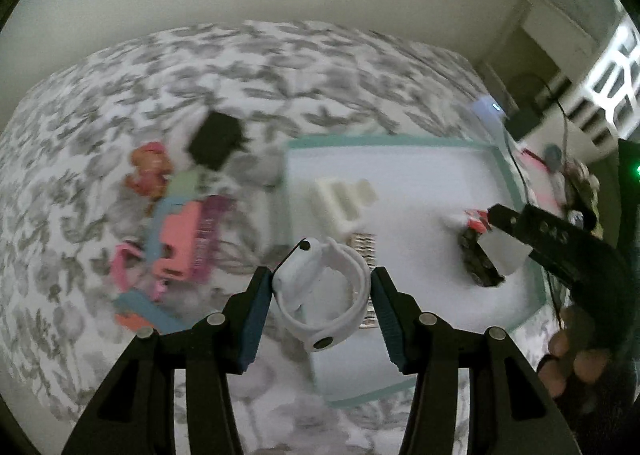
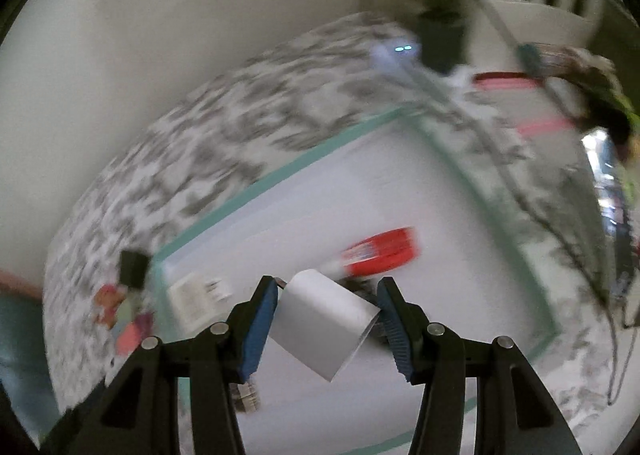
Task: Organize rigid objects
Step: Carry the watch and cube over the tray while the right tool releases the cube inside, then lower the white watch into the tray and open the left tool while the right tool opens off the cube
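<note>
My left gripper is shut on a white looped wristband with a black snap, held above the near edge of a white tray with a teal rim. My right gripper is shut on a white rectangular block, tilted, above the same tray. In the left wrist view the right gripper holds that block over the tray's right side. On the tray lie a white slotted holder, a red and white tube and a dark object.
The tray lies on a bed with a grey leaf-print cover. Left of the tray is a pile of pink, blue and green toys and a black box. Cables and a cluttered shelf stand at the right.
</note>
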A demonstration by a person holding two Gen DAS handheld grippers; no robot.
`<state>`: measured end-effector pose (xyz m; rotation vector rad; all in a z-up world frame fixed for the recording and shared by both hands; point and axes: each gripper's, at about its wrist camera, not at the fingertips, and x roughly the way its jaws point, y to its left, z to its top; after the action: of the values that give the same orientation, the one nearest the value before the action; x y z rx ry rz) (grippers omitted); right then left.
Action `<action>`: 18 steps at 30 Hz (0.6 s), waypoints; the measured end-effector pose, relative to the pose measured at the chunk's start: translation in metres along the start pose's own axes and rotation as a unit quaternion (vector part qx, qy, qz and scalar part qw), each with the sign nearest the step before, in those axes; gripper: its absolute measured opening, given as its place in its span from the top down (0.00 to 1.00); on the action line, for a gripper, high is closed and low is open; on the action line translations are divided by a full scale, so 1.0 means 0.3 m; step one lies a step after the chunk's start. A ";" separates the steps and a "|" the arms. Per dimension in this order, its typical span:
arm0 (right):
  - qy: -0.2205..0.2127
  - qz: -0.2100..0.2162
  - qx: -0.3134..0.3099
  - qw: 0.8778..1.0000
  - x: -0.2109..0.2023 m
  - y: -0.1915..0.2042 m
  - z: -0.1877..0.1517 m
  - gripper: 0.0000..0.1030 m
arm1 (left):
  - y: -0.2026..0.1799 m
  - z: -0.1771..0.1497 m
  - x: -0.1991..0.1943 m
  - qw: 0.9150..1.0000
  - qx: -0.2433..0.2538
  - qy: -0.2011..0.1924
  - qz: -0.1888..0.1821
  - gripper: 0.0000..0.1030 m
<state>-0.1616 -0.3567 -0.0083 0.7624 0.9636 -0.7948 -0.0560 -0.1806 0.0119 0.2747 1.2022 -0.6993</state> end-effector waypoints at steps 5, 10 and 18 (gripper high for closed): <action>-0.005 -0.037 0.040 0.998 0.021 -0.107 0.017 0.47 | -0.060 -0.003 0.023 1.000 0.008 -0.001 -0.009 0.49; -0.012 -0.049 0.065 0.997 0.023 -0.171 0.025 0.47 | -0.102 -0.016 0.063 1.000 0.020 0.010 -0.020 0.49; -0.029 -0.059 0.074 0.995 0.010 -0.193 0.034 0.47 | -0.145 -0.036 0.112 0.999 0.043 0.024 -0.012 0.49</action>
<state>-0.2054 -0.3945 -0.0190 0.8108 0.9100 -0.9953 -0.0852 -0.2194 -0.0160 0.3507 1.2235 -0.7699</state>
